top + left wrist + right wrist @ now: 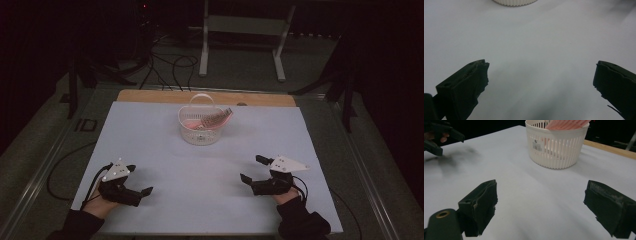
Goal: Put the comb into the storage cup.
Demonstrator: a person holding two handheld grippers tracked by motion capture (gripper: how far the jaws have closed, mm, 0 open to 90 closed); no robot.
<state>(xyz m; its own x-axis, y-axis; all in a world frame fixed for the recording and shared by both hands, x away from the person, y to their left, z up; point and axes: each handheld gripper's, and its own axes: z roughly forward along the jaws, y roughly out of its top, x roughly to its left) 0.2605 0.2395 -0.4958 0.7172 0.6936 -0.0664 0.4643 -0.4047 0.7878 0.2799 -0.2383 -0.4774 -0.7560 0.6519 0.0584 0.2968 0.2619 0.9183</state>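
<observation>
A white slatted basket (201, 131) with a hoop handle stands at the middle back of the white table top (165, 165). A pink hairbrush (214, 120) with dark bristles lies tilted inside it. In the right gripper view the basket (556, 147) is ahead with the pink brush (566, 123) sticking over its rim. My left gripper (139, 181) hovers near the front left, open and empty. My right gripper (251, 168) is at the front right, open and empty too. Both sets of jaws stand wide apart over bare table (539, 72).
A wooden strip (150, 96) runs along the table's far edge. Beyond it are cables on the floor and a white metal stand (240, 35). The other hand's gripper (439, 137) appears at the top left of the right gripper view.
</observation>
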